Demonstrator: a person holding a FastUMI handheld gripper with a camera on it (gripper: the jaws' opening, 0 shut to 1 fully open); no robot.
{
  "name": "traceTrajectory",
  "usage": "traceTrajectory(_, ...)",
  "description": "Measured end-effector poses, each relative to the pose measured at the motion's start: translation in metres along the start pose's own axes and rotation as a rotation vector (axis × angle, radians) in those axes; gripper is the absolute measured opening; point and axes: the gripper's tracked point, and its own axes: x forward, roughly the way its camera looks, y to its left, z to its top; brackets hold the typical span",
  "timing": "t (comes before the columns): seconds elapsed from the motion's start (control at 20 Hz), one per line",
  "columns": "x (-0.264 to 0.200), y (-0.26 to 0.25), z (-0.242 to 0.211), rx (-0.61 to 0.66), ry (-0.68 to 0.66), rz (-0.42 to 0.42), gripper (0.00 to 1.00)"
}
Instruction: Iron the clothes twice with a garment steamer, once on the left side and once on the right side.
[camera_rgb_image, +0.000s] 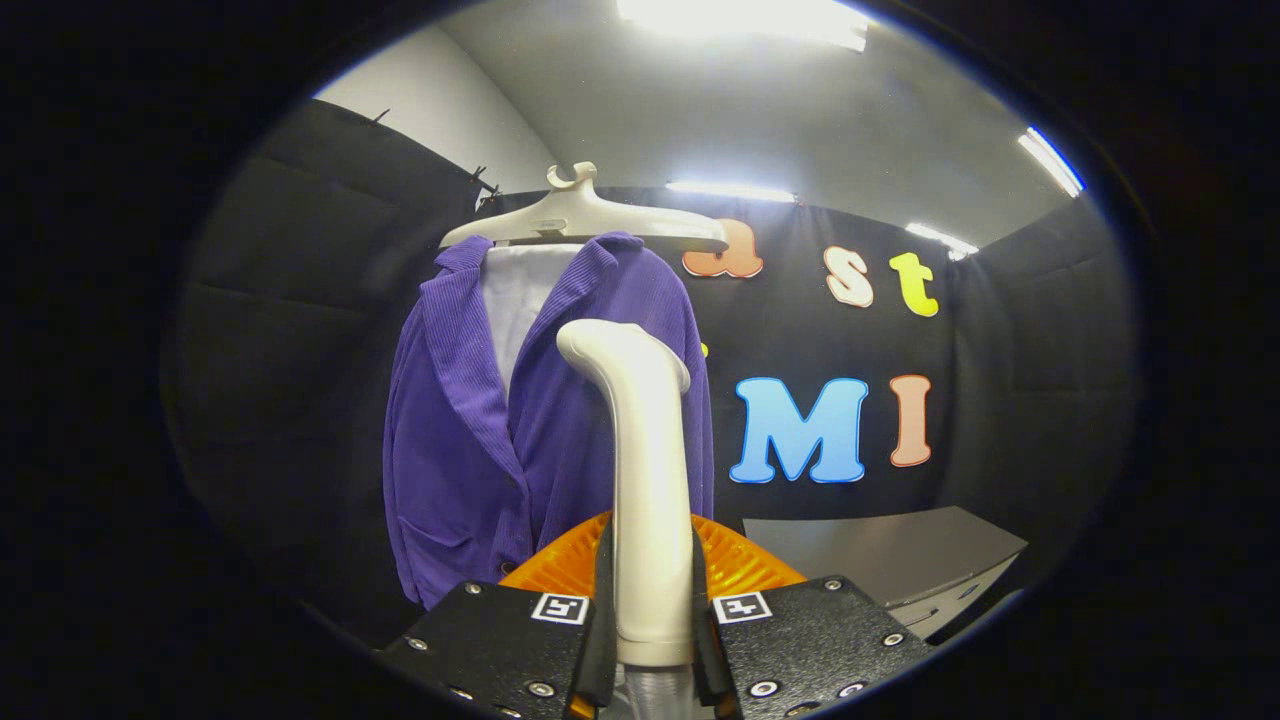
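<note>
A purple corduroy jacket (470, 420) over a white shirt (515, 300) hangs on a pale hanger (585, 215) against the black wall, beyond the fingers. My gripper (652, 630) is shut on the cream handle of the garment steamer (645, 480), which stands upright between the fingers. The steamer's curved head sits in front of the jacket's right half, at about chest height. Whether the head touches the cloth I cannot tell.
An orange ribbed dome (745, 565) sits just behind the fingers, low down. A grey cabinet top (880, 550) lies to the right of it, below the wall. Black cloth walls close the booth on the left, back and right.
</note>
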Motion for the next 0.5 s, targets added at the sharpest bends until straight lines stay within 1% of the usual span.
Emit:
traceTrajectory(0.15,-0.003,-0.005,-0.012,-0.003,0.027,-0.004,0.31)
traceTrajectory(0.5,-0.015,0.000,-0.061,-0.017,0.121,0.013,0.31)
